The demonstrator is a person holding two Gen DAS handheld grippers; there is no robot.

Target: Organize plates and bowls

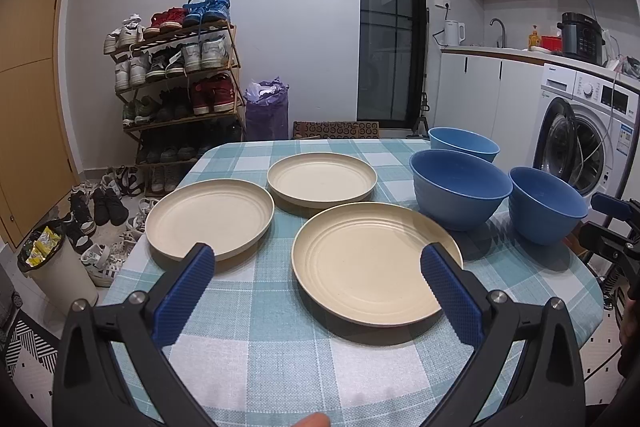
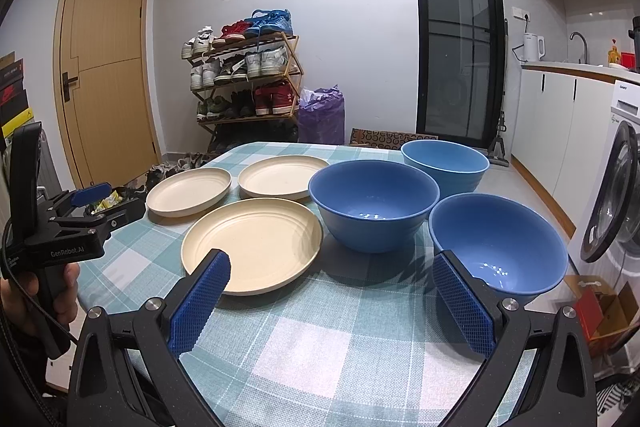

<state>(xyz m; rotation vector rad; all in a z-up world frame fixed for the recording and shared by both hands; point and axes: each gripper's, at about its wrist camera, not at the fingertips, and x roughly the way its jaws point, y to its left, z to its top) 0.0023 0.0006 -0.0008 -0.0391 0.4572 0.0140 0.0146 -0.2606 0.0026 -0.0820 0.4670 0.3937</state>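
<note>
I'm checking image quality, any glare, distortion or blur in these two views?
Left wrist: fisheye bends the dark glass door; ceiling spots flare. Right wrist: glints in the nearest blue plastic bowl; soft shadow beside the nearest cream round plate; both sharp.

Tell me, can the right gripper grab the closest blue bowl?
Probably yes. The right gripper is open and empty, and the nearest blue bowl sits just ahead by its right finger, nothing between them.
</note>
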